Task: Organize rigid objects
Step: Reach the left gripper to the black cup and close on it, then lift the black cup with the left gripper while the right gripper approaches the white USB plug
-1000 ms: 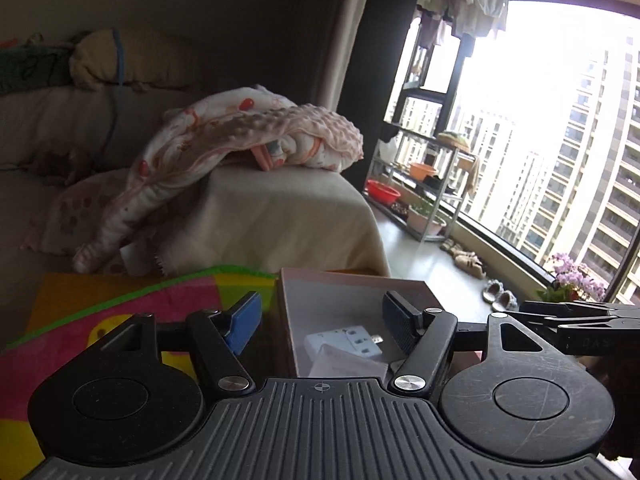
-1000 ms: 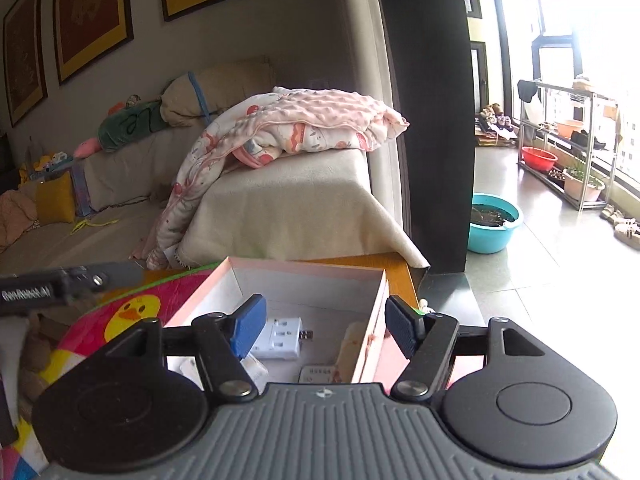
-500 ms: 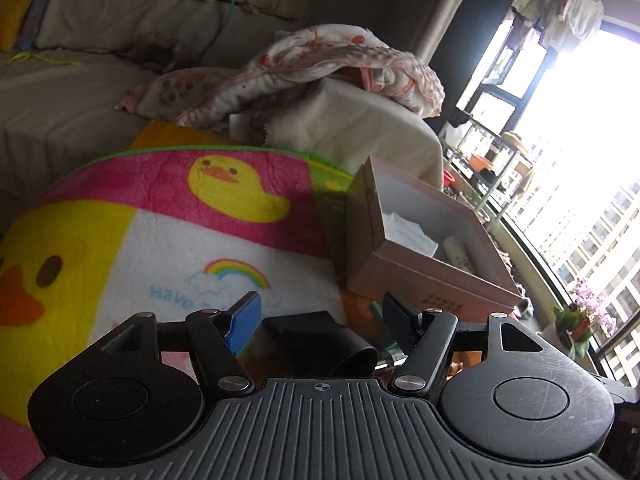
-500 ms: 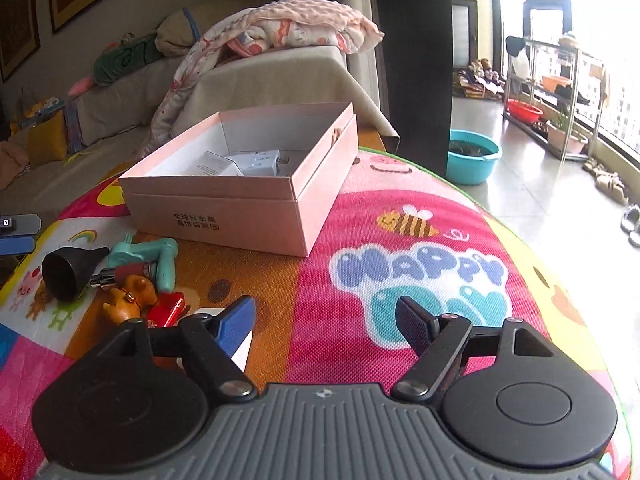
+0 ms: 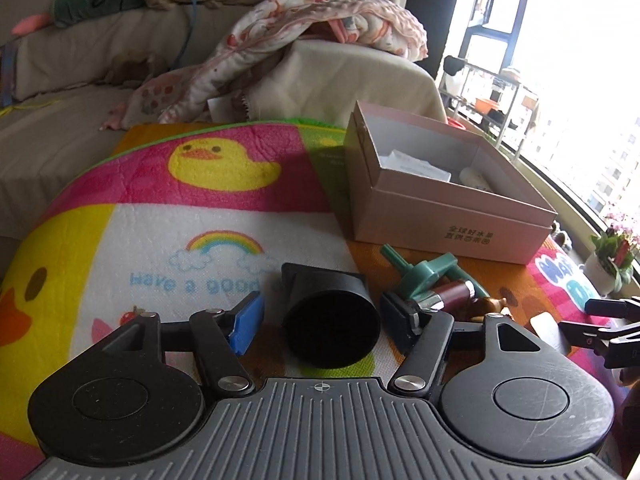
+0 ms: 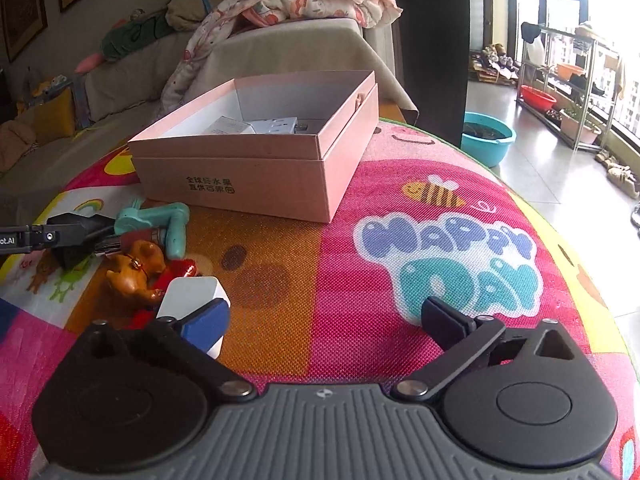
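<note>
On the mat a black funnel-shaped nozzle (image 5: 332, 320) lies between the pads of my left gripper (image 5: 322, 322). Its jaws are closing, with a gap still showing on the blue pad's side. Right of the nozzle lie a teal plastic piece (image 5: 424, 276), a maroon and chrome cylinder (image 5: 452, 294) and a brown figurine (image 6: 136, 268). My right gripper (image 6: 326, 324) hovers low over the mat, jaws opening wide with only mat between them. A white block (image 6: 192, 292) sits just outside its blue pad. The open pink box (image 6: 248, 176) holds a white socket adapter (image 6: 276, 126).
A colourful cartoon mat (image 6: 440, 240) covers the round table, whose edge curves off at the right. A sofa with a blanket (image 5: 320, 20) stands behind the box. A teal basin (image 6: 486, 138) and a rack stand on the floor by the window.
Both cameras dropped from the sofa and box down to the mat. The left jaws came around the black nozzle and narrowed slightly. The right jaws spread wide beside the white block.
</note>
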